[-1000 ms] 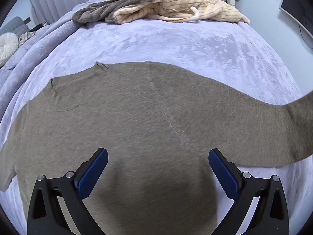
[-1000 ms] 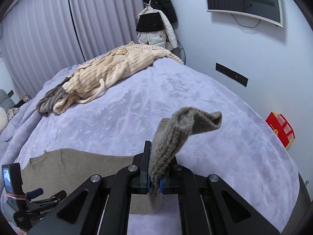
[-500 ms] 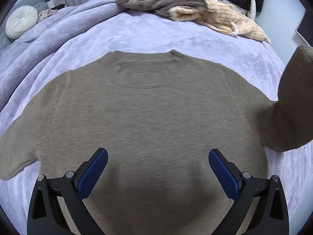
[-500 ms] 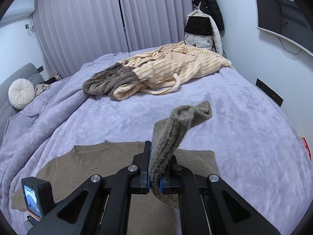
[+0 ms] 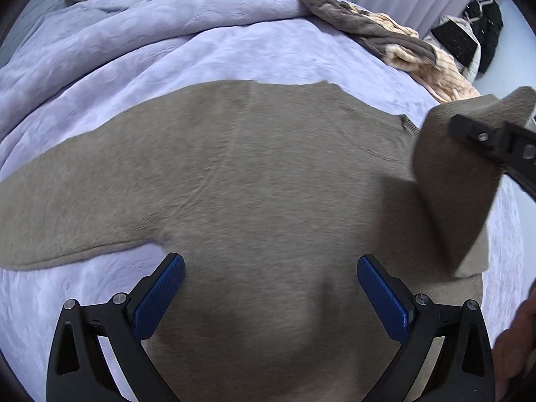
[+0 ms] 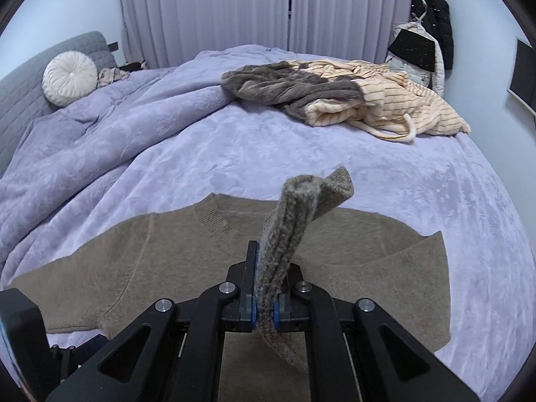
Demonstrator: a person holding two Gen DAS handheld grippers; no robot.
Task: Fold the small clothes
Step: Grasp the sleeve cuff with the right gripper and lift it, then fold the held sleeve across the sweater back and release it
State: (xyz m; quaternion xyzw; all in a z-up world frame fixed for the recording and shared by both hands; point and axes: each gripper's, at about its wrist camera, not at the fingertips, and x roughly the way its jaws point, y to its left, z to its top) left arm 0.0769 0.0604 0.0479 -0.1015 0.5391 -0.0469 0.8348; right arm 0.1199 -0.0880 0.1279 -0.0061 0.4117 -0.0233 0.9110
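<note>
A taupe knit sweater (image 5: 254,174) lies flat on the lilac bed, its neckline (image 6: 214,217) toward the headboard. My right gripper (image 6: 265,311) is shut on the cuff of one sleeve (image 6: 294,214) and holds it raised over the sweater's body. That lifted sleeve (image 5: 455,181) also shows at the right of the left wrist view. My left gripper (image 5: 270,296) is open and empty, hovering low over the sweater's lower body. The other sleeve (image 5: 67,207) lies stretched out flat to the left.
A pile of striped cream and grey clothes (image 6: 335,97) lies at the bed's far side. A round white cushion (image 6: 69,77) sits by the grey headboard. The lilac blanket (image 6: 100,140) is bunched at the left. Jackets (image 6: 428,33) hang by the wall.
My right gripper has carried the sleeve inward over the sweater's body. My left gripper has swung so the sweater's left sleeve and side now fill its view.
</note>
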